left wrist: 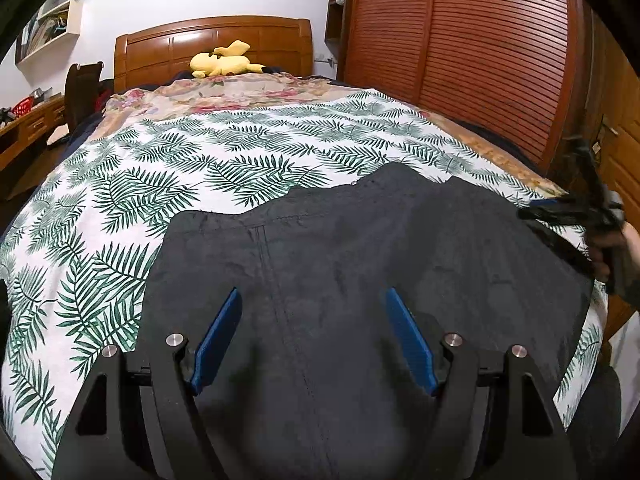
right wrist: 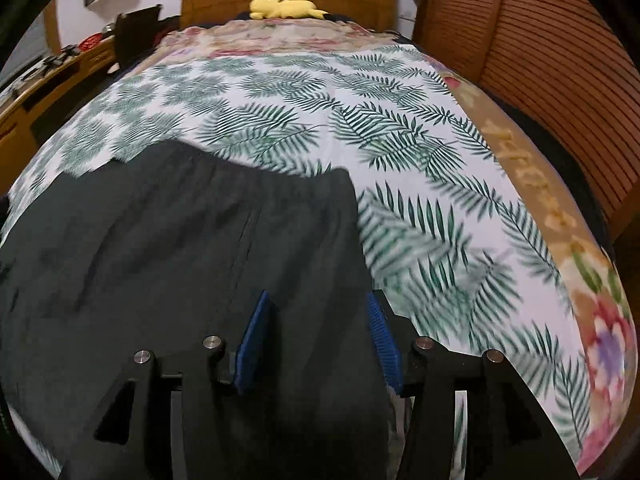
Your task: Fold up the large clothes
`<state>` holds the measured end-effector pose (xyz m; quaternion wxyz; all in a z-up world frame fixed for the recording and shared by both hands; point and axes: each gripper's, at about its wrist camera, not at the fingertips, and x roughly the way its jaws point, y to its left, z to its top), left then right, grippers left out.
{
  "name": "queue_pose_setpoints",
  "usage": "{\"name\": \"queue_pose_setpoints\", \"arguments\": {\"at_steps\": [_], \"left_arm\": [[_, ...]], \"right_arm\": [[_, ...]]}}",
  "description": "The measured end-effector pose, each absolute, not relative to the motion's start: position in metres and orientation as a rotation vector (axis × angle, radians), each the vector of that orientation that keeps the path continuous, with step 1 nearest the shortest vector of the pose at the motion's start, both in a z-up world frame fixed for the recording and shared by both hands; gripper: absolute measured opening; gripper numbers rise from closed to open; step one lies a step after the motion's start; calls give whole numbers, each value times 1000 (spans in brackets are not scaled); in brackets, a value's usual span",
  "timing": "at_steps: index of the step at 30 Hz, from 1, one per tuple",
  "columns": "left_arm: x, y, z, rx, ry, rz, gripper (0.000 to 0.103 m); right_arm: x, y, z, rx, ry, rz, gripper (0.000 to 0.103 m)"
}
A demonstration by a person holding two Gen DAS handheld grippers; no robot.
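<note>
black garment (left wrist: 360, 272) lies flat on the leaf-print sheet (left wrist: 200, 168), near the foot of the bed, seam running toward 12 o'clock. both tools hover over it with nothing in them. left gripper (left wrist: 314, 340) spread wide, blue pads well apart, cloth only beneath. right gripper (right wrist: 320, 344) open too, a bit narrower, sitting over the garment's edge at 3 o'clock; in the left view it shows out at 3 o'clock (left wrist: 576, 212), blurred.

looks like the set-up for a fold: cloth spread, no grip taken yet. the next move would call for each gripper to drop to an edge or corner, pinch one layer clean without catching the sheet under it, then lift and carry across together so the fold lands square. the fabric looks thin and limp, so it may sag between the grips.

the surface is soft, with a floral quilt (right wrist: 280, 40) further up. yellow plush (left wrist: 224, 62) by the wooden headboard (left wrist: 216, 44) at 12, slatted wardrobe (left wrist: 460, 60) at 2, desk (left wrist: 28, 128) at 9.
</note>
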<state>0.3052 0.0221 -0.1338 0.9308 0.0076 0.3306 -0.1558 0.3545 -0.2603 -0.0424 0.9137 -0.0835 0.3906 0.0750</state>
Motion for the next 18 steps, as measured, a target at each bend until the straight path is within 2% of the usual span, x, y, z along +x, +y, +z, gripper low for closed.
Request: {"name": "queue_pose_setpoints", "arguments": {"at_steps": [10, 18], "left_arm": [[294, 20, -132, 42, 662, -318, 76], [283, 18, -128, 48, 650, -324, 76]], "right_arm": [[269, -256, -45, -214, 780, 204, 52], [258, -254, -61, -203, 801, 239, 53]]}}
